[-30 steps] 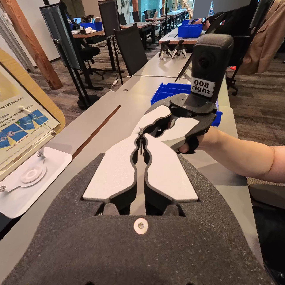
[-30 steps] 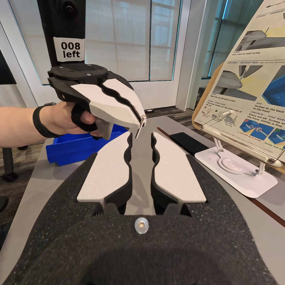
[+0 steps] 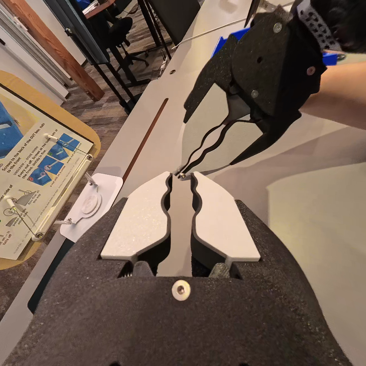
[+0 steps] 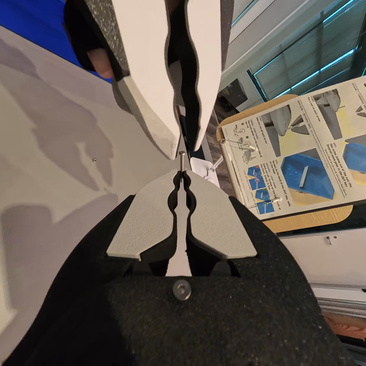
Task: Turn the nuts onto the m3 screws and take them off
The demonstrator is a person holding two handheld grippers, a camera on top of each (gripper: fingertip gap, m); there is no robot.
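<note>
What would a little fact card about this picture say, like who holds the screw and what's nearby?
Screw holder: right gripper, shut on the shank
Screw: thin, silver, head pointing away from the right gripper
Left gripper: open, tips on either side of the screw head
Touching the head: cannot tell
Nut on the screw: none visible
Underneath: grey table
Nearby: instruction board on a stand, blue bin behind the left gripper

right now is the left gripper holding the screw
No, the left gripper is open and empty; the screw is pinched at the tip of the right gripper.
</note>
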